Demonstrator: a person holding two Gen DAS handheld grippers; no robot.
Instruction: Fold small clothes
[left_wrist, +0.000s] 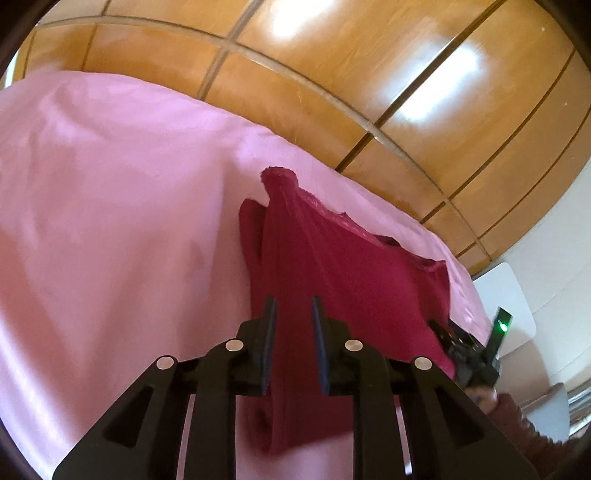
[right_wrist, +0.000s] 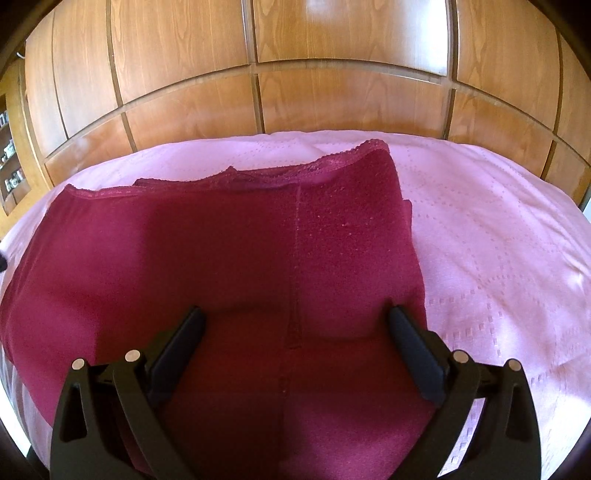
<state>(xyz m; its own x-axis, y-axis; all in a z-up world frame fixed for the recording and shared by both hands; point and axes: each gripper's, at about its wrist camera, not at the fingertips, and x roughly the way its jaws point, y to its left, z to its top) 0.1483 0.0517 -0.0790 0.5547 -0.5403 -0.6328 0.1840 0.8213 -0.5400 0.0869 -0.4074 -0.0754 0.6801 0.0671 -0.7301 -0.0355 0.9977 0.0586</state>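
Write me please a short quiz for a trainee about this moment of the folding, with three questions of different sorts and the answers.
1. True or false: the right claw is wide open above the burgundy lace-trimmed garment.
2. Choose one. What is between the fingers of the left claw? A: burgundy fabric of the garment. B: nothing at all. C: a white sock.
3. In a few words: what does the garment lie on?

Key
1. True. Its fingers stand far apart and grip nothing.
2. A. The fabric fills the narrow gap and rises up to the claw.
3. A pink bedspread.
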